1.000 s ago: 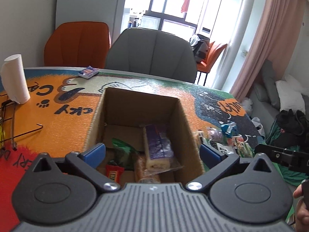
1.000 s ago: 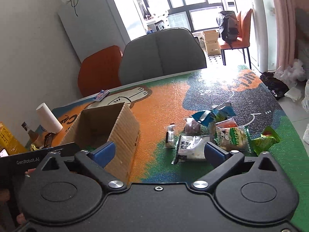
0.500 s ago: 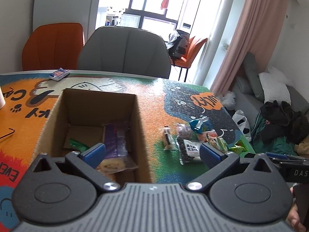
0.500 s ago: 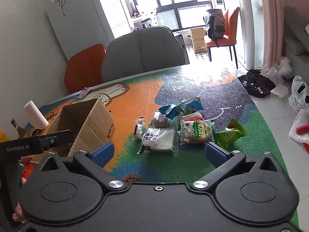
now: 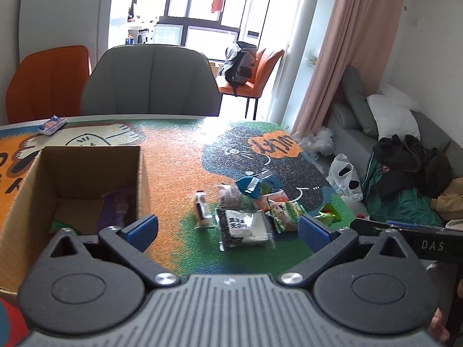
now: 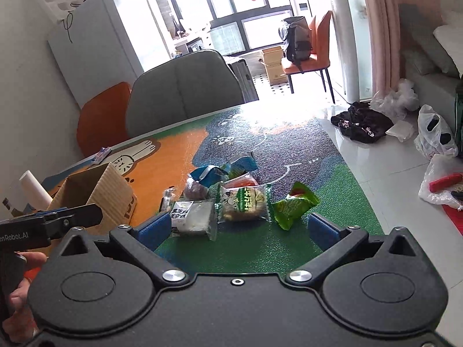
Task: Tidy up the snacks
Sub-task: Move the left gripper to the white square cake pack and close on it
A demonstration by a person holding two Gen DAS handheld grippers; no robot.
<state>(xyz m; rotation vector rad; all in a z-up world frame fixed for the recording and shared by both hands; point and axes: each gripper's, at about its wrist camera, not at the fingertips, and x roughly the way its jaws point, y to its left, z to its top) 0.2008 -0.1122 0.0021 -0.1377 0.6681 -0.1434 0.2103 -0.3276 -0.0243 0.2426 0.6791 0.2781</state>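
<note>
Both grippers, left gripper (image 5: 228, 228) and right gripper (image 6: 237, 228), hover spread and empty. Some snacks already lie in the cardboard box (image 5: 86, 156), left of the jaws; the loose snack packets (image 6: 246, 199) ahead remain unsorted.

We see our left gripper (image 5: 228, 228) and right gripper (image 6: 236, 228) built alike — black housings with round discs, silver screws, blue finger pads (image 5: 141, 228) — the left ribbed grey, the right smooth black, bare skin at the edges.
</note>
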